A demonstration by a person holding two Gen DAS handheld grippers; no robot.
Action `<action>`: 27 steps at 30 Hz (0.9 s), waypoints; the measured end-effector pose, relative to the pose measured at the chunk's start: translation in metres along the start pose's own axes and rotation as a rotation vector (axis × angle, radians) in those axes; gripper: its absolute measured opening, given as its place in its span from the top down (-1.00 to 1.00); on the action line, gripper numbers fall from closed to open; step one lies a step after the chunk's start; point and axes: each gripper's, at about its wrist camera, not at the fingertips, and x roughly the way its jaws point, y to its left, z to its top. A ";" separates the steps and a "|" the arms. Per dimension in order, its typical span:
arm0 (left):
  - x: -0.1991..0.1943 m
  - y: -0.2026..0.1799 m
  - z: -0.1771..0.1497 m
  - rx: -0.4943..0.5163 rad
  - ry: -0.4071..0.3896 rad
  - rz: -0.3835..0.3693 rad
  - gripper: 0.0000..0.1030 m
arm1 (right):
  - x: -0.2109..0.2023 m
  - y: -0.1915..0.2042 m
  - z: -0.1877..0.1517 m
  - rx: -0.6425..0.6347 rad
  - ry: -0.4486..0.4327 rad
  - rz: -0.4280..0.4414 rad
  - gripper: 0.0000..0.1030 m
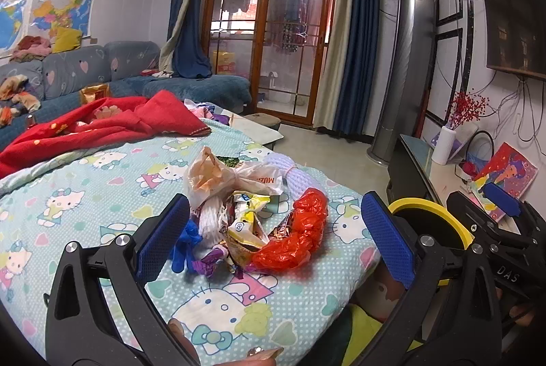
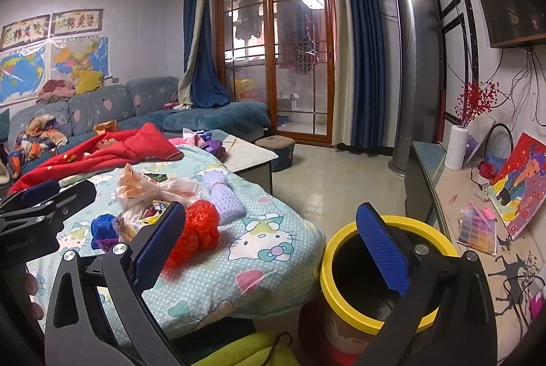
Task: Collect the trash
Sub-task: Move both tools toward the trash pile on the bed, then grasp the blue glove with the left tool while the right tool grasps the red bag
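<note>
A heap of trash lies on the cat-print quilt (image 1: 85,195): a red plastic bag (image 1: 300,236) (image 2: 196,231), a knotted pale bag (image 1: 218,178) (image 2: 150,186), a yellow wrapper (image 1: 245,226), a crumpled blue piece (image 1: 186,241) (image 2: 102,226) and a purple wrapper (image 1: 208,262). My left gripper (image 1: 276,236) is open, its blue pads either side of the heap and a little short of it. My right gripper (image 2: 273,250) is open and empty, between the quilt's edge and a bin with a yellow rim (image 2: 341,243) (image 1: 430,209) on the floor.
A red blanket (image 1: 102,123) lies across the far quilt, with a blue sofa (image 1: 136,72) behind. A low table (image 2: 252,154) and stool (image 2: 276,147) stand past the quilt. A TV cabinet (image 2: 454,195) with a white vase runs along the right wall. Tiled floor (image 2: 334,181) is open between.
</note>
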 end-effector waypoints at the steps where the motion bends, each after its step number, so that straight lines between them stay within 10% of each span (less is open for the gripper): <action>1: 0.000 0.001 0.000 -0.001 0.000 0.001 -0.80 | 0.001 0.000 0.000 0.000 0.004 0.001 -0.88; 27: 0.019 0.076 -0.004 -0.129 0.030 0.194 -0.79 | 0.033 0.070 0.007 -0.140 0.079 0.236 -0.88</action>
